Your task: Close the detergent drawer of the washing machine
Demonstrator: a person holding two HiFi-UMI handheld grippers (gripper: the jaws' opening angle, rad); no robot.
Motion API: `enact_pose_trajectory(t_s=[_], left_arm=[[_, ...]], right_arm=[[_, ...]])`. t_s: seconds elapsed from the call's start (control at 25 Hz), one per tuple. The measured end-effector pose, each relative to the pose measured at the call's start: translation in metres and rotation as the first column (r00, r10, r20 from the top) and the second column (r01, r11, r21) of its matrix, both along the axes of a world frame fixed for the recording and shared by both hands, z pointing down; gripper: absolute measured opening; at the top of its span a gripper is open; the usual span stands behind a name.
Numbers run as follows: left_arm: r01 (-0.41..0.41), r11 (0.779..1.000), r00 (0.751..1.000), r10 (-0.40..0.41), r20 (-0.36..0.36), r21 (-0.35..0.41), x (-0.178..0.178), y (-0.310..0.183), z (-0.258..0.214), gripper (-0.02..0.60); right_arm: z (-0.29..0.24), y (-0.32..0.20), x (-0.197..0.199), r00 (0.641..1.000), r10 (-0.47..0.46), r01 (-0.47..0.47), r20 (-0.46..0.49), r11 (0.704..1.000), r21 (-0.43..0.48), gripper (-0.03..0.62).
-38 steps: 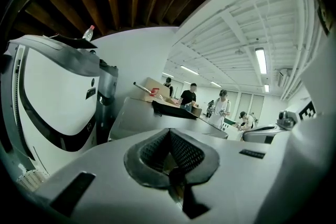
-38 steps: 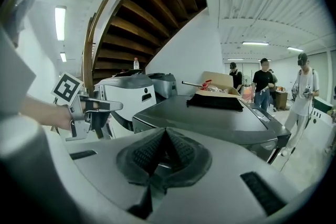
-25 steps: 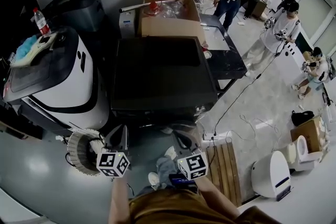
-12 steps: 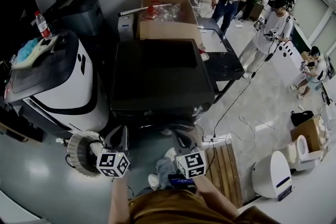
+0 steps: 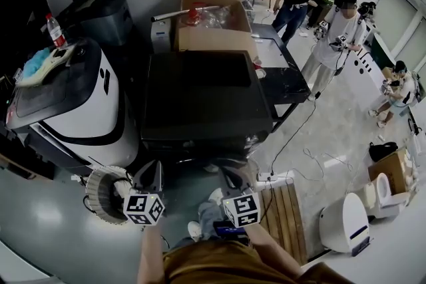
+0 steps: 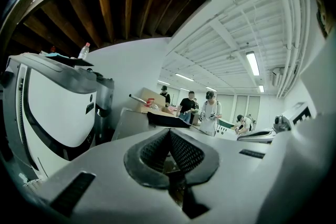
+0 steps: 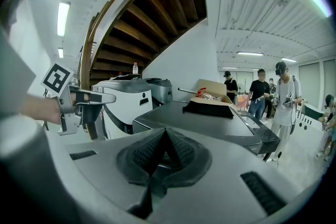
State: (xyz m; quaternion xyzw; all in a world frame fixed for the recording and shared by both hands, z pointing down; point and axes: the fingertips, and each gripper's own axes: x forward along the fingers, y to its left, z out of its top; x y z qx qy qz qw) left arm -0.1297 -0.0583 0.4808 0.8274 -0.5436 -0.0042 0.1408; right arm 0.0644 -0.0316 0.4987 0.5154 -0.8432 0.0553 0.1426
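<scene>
The left hand-held gripper and the right hand-held gripper hover side by side close to the person's body, each with its ribbed pads pressed together on nothing. Just beyond them stands what I take to be the washing machine, dark-topped, with its near edge facing the person. A white-and-black machine sits to its left and a cardboard box on its far side, with people milling about at the far right. The detergent drawer would sit on the machine's front, which no view shows, so I cannot say whether it stands out or is pushed home. This pose would suit grippers poised ahead of a push, or equally grippers clear of a drawer already shut. What follows hangs on that hidden front.
</scene>
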Motion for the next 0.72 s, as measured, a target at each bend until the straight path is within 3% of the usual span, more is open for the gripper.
enact_pose_trajectory(t_s=[0.72], left_arm=[[0.009,1.0,1.0,-0.009,-0.005,-0.014,0.0017,-0.0025,0.0052,0.023]], right_arm=[[0.0005,-0.0039,0.0032,1.0,-0.017,0.017,-0.014,1.0,0.013,0.012]])
